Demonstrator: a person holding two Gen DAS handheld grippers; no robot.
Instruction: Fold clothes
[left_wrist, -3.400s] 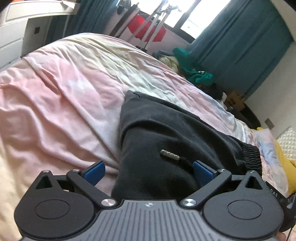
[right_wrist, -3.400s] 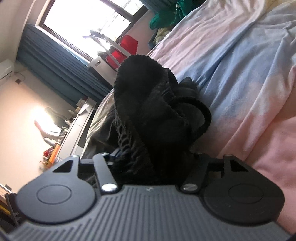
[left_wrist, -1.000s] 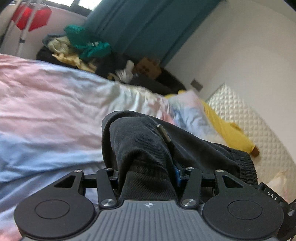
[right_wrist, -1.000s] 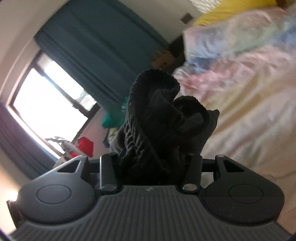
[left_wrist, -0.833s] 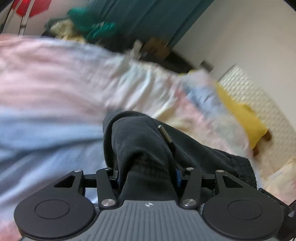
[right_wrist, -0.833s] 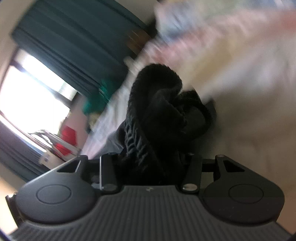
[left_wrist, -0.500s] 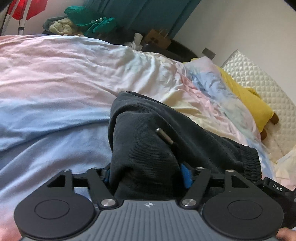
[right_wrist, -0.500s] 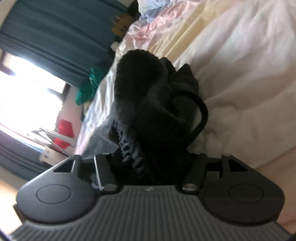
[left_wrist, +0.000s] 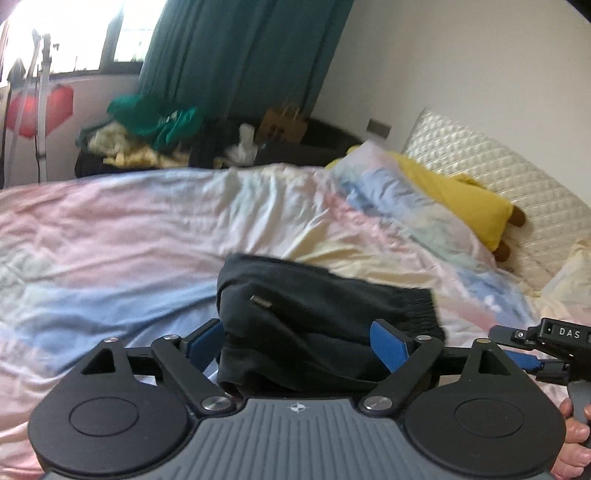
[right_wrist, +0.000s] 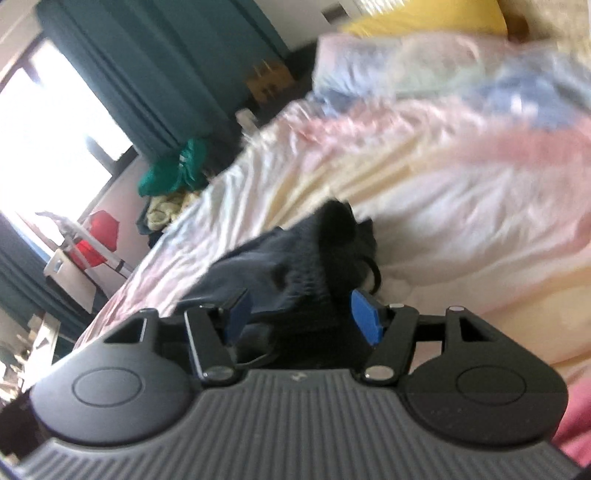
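Note:
Dark grey folded trousers (left_wrist: 314, 306) lie on the pastel bedspread (left_wrist: 129, 236), a metal-tipped drawstring (left_wrist: 260, 301) on top and the ribbed waistband at the right. My left gripper (left_wrist: 297, 338) is open, its blue pads (left_wrist: 388, 341) spread either side of the near fold, which lies loose between them. In the right wrist view the same trousers (right_wrist: 295, 269) show waistband end first, and my right gripper (right_wrist: 301, 314) is open with blue pads (right_wrist: 364, 319) apart around the cloth. The other gripper's body (left_wrist: 554, 339) shows at the left wrist view's right edge.
A yellow plush toy (left_wrist: 458, 195) and a quilted headboard (left_wrist: 498, 177) lie at the bed's head. Beyond the bed, teal curtains (left_wrist: 240, 55) hang by a window. A heap of clothes (left_wrist: 147, 129) and a red rack (left_wrist: 37, 103) stand there. A hand (left_wrist: 572, 443) is at bottom right.
Both grippers were shut on the trousers half a second ago; now both have opened and drawn back a little. The trousers have dropped and rest folded on the bed.

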